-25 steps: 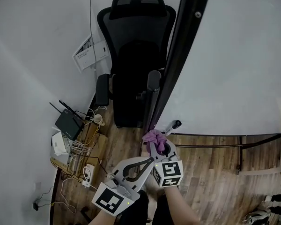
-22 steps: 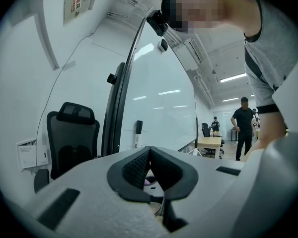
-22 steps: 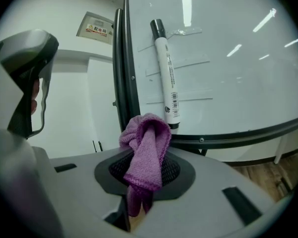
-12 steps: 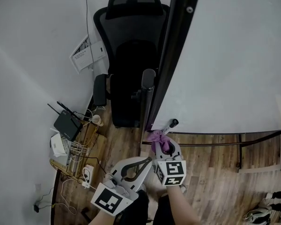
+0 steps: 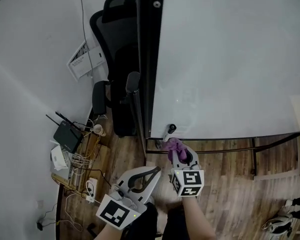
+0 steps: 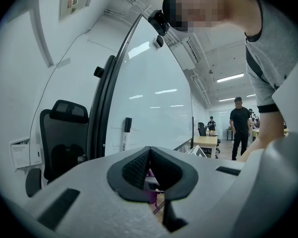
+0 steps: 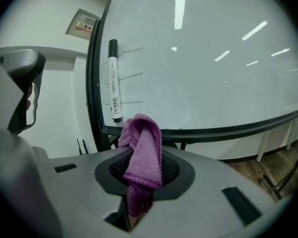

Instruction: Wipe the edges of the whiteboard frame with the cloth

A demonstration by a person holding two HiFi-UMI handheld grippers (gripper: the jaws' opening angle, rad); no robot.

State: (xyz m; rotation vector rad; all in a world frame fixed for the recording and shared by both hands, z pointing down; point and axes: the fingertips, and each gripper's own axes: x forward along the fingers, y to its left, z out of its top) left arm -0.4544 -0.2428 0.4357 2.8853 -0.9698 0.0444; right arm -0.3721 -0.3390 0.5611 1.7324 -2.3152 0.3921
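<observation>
Pinching a purple cloth (image 7: 141, 150) in the right gripper (image 5: 178, 155), jaws clamped on its middle, with a folded hump standing up past the tips. Hovering just below the bottom left corner of the whiteboard frame (image 5: 145, 59), close to the lower rail; impossible to tell whether touching it. Left gripper (image 5: 141, 176) low and off to the left, jaws together on nothing, well clear of the board. Standing upright on the lower rail near that corner, against the board: a black-capped marker (image 7: 112, 78). Behind the frame's left edge, a black office chair (image 5: 117, 84).

Judging by the look, soft, light and limp, with a knitted or terry surface: likely to drape, bunch and drag along the rail rather than glide, and to pull free if pinched by a thin edge. Best gripped by a thick fold in the middle, leaving enough loose to wrap round the frame's edge. Worth steering round the marker, probably easy to knock off.
</observation>
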